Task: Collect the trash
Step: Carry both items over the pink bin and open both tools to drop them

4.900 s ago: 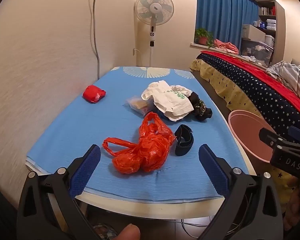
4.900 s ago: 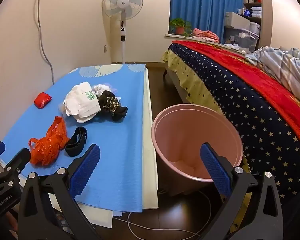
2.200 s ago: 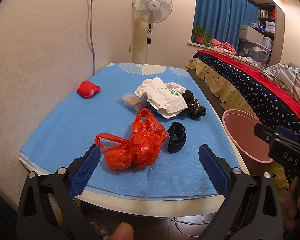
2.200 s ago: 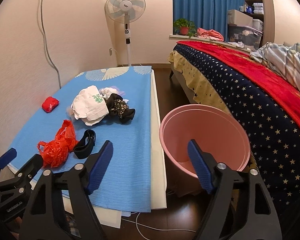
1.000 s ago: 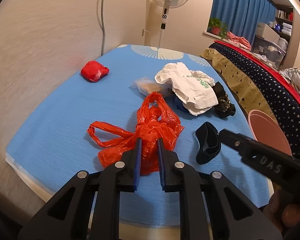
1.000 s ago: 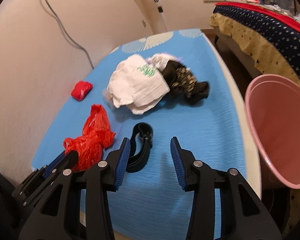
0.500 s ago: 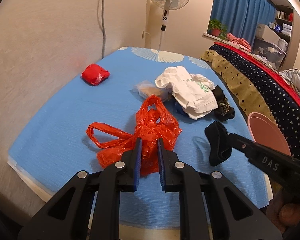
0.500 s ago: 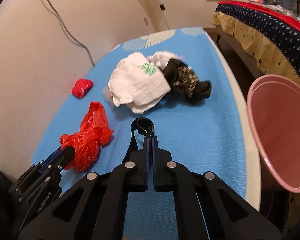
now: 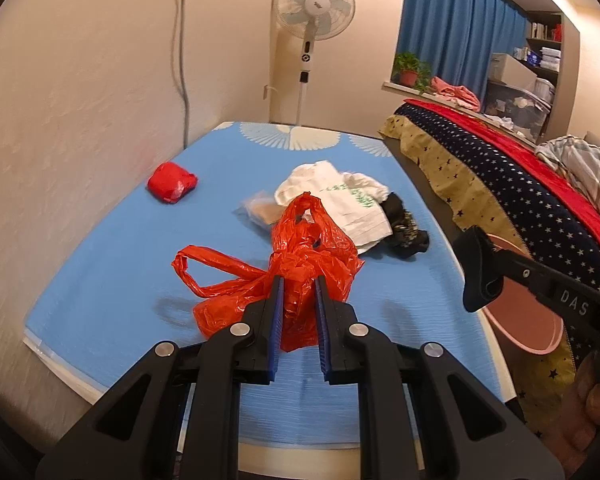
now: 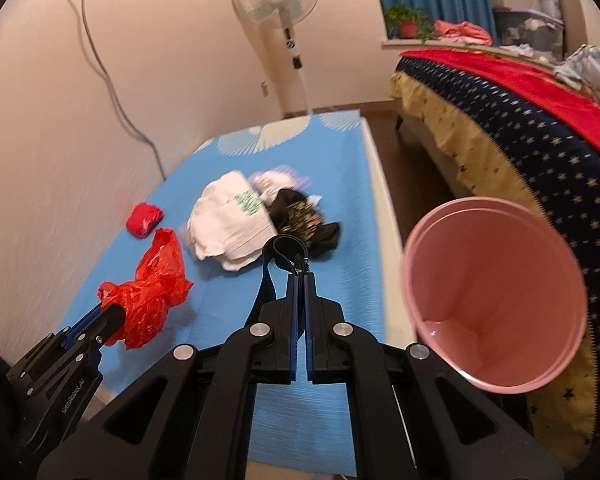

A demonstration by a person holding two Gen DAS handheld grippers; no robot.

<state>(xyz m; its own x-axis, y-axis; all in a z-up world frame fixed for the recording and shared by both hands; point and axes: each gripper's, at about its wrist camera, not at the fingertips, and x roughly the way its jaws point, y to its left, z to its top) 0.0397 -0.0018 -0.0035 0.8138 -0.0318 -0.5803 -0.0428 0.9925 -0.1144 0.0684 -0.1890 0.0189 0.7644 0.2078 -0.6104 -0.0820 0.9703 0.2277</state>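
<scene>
Both claws are clamped on trash lifted off the blue mat [image 9: 112,264], the left gripper [image 9: 298,286] pinching the orange plastic bag [image 9: 300,256] and the right gripper [image 10: 299,278] the black strap [image 10: 284,252], presumably bound for the pink bin [image 10: 496,304] beside the table

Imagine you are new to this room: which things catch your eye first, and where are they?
The crumpled orange plastic bag stands out first, pinched in the left tool over the blue mat. Next comes the big pink bin on the floor between mat and bed, with the right tool carrying a black strap beside it.
</scene>
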